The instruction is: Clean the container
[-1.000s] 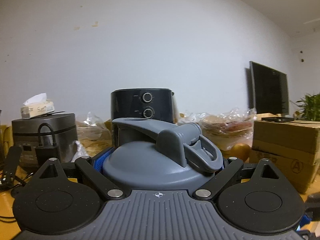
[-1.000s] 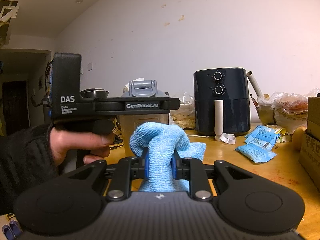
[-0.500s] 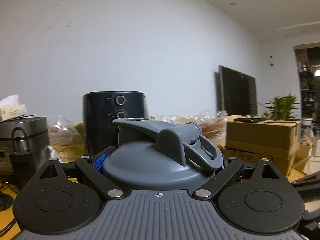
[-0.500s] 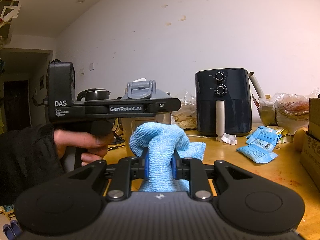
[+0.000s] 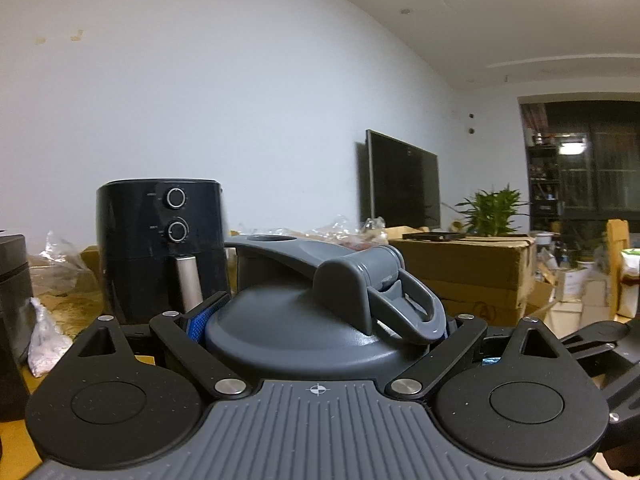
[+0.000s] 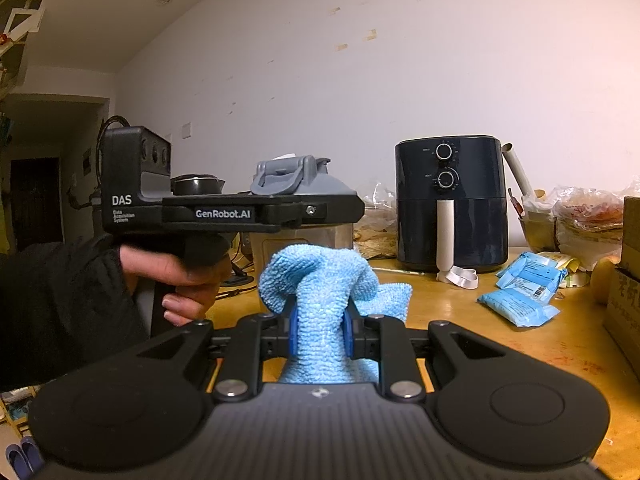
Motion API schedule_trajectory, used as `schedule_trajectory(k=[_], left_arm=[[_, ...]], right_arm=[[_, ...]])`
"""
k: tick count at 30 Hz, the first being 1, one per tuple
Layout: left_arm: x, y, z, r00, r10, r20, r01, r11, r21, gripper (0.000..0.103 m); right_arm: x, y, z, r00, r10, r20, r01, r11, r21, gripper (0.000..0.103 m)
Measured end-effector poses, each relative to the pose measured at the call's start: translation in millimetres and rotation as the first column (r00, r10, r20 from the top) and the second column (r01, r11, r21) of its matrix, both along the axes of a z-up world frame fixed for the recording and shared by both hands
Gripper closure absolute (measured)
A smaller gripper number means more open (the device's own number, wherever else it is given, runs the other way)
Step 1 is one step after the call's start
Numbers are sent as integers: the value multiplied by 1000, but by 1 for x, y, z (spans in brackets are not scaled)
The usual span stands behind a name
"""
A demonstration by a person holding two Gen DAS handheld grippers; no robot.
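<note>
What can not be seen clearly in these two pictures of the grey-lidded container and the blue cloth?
- Container body: in the left wrist view only its grey lid shows, the left hand-held gripper covering the rest; in the right wrist view that gripper and the blue cloth hide most of it.
- Dirt on the container: cannot be judged.
- Cloth's lower end: behind the right hand-held gripper.
- Air fryer dial markings: too small.

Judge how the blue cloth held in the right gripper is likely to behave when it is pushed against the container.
Likely floppy: the blue cloth bulges and droops around the right gripper. Probably light and grippy, given its fuzzy weave. It should mould to the container.
</note>
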State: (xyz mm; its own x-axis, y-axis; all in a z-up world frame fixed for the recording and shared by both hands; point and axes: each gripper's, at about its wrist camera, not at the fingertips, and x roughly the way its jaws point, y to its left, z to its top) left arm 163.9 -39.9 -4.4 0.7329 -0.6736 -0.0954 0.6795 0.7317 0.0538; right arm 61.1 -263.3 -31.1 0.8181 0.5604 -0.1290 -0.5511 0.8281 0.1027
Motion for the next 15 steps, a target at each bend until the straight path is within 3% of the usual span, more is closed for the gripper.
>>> schedule_trajectory(k=[9, 15], left_arm=[[7, 10, -1, 995, -95, -5, 95, 995, 5, 8], [8, 11, -1, 994, -108, -5, 108, 994, 6, 8]], right_arm=[[-1, 3, -1, 1000, 14, 3, -14, 1000, -6, 84], [-1, 8, -2, 1000, 26, 5, -26, 1000, -12, 84]])
